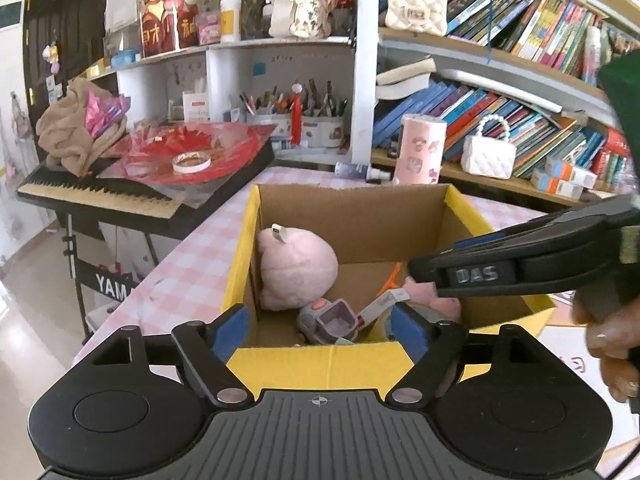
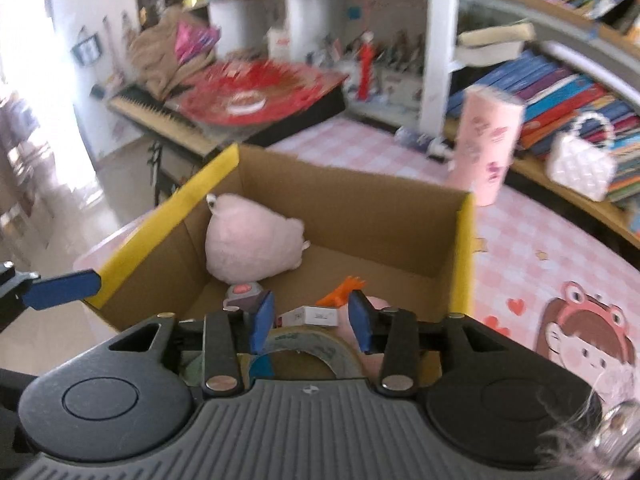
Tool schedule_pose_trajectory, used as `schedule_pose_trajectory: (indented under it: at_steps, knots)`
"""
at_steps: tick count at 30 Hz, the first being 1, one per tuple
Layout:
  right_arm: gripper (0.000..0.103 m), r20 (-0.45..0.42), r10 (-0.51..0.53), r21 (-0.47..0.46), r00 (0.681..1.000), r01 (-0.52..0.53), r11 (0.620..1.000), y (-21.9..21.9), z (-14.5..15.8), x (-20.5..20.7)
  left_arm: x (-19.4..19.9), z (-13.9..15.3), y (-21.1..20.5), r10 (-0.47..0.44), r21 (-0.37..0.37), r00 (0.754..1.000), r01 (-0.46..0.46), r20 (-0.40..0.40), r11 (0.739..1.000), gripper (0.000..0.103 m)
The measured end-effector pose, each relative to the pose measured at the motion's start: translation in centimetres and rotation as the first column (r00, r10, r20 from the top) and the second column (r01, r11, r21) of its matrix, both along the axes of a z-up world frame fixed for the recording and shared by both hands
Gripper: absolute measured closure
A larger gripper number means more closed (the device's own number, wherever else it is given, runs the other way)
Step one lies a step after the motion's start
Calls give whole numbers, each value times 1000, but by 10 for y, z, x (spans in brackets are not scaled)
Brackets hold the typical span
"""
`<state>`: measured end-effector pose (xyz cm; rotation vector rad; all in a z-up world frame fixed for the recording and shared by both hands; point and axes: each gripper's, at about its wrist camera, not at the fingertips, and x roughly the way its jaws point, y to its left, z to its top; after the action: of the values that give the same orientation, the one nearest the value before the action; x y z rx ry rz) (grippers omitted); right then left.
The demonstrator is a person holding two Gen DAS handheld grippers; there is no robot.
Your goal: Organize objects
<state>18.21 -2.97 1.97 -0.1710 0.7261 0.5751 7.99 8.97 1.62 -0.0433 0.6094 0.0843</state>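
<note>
The left gripper (image 1: 320,330) hovers with its jaws spread wide over the near yellow rim of a cardboard box (image 1: 320,364). Inside lie a pink plush toy (image 1: 296,270) and a small grey toy (image 1: 328,320). The right gripper (image 1: 520,270) reaches across the box from the right.

Crowded bookshelves (image 1: 520,92), a keyboard piano (image 1: 120,196), pale, perhaps tiled floor (image 1: 28,320).

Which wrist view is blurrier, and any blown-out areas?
Right wrist view: motion blur smears the shelves and the pink cylinder, and daylight at the left edge blows out; the cardboard box stays readable. Left wrist view: sharp, with book spines and the plush toy crisp; fisheye bends the shelves in both.
</note>
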Motion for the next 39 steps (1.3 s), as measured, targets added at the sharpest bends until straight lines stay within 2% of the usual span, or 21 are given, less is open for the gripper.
schedule_pose_trajectory:
  at_steps: [7, 14, 19, 26, 32, 39]
  knots:
    - [47, 107, -157, 44, 982, 153, 987, -31, 25, -53, -30, 13, 0, -30, -17, 999, 31, 44, 999, 12]
    - [46, 149, -303, 87, 941, 293, 952, -60, 30, -114, -62, 14, -8, -69, -11, 996, 70, 53, 997, 9]
    - [44, 158, -422, 84, 893, 414, 907, -82, 23, -156, -78, 9, -21, -121, -25, 992, 122, 37, 992, 9]
    - [41, 144, -546, 26, 825, 549, 836, -110, 6, -199, -99, 4, -49, -202, -17, 979, 202, 16, 979, 6]
    - [28, 157, -635, 1, 757, 642, 766, -128, -6, -224, -108, -1, -72, -266, -11, 964, 266, 1, 964, 6]
    - [16, 163, -691, -4, 705, 700, 714, -148, -15, -240, -112, -3, -100, -307, 6, 952, 307, -6, 952, 3]
